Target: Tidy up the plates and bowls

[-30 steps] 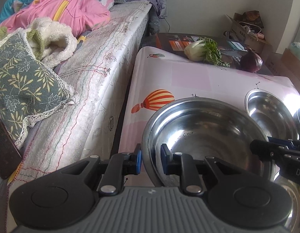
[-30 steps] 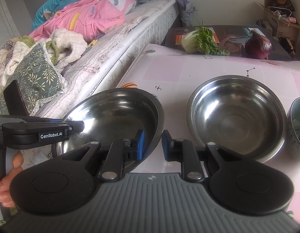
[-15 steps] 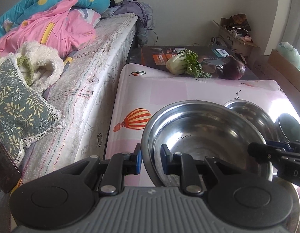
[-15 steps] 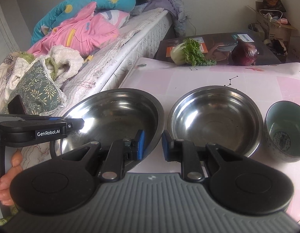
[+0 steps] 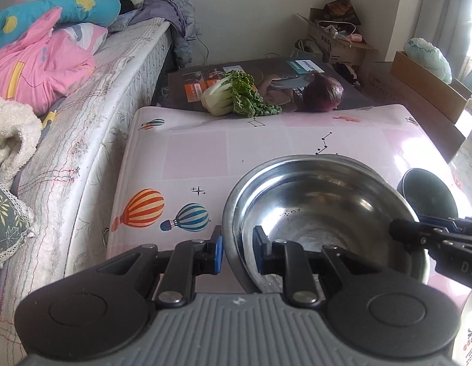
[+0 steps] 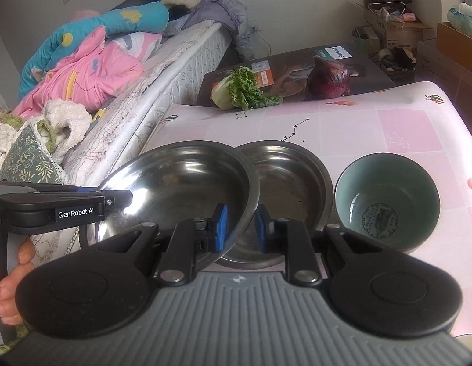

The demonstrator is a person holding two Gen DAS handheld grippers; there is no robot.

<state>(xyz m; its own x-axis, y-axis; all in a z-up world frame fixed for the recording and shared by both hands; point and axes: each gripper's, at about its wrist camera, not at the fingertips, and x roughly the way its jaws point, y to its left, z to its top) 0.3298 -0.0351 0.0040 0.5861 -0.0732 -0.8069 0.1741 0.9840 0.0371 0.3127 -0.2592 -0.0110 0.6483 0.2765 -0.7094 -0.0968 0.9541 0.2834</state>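
A: Start at the left of the right wrist view. What's there?

B: The left gripper [image 6: 126, 196] comes in from the left edge, black with white lettering, its tips at the left rim of a large steel bowl [image 6: 181, 189]. From here I cannot tell how firmly it holds.

A: And in its own camera?

B: In the left wrist view the left gripper [image 5: 237, 251] has its blue-padded fingers [image 5: 218, 253] on either side of that steel bowl's [image 5: 321, 210] near rim, one outside, one inside, pinching the wall.

A: Is the bowl resting on the table?

B: It is tilted, its right edge overlapping a second steel bowl [image 6: 290, 183] that sits on the pink patterned tablecloth [image 6: 403, 128].

A: The right gripper?

B: The right gripper [image 6: 241, 224], low centre of the frame, straddles the tilted bowl's right rim, one pad inside and one outside. Whether the pads press the metal, I cannot tell.

A: Further right?

B: A teal ceramic bowl [image 6: 387, 201] stands upright just beside the second steel bowl, a dark mark on its inner bottom.

A: Upper part of the frame?

B: A bok choy [image 6: 236, 91] and a red onion [image 6: 329, 77] lie on a dark printed box [image 6: 370, 73] at the table's far edge. A bed with pink bedding [image 6: 83, 82] fills the upper left.
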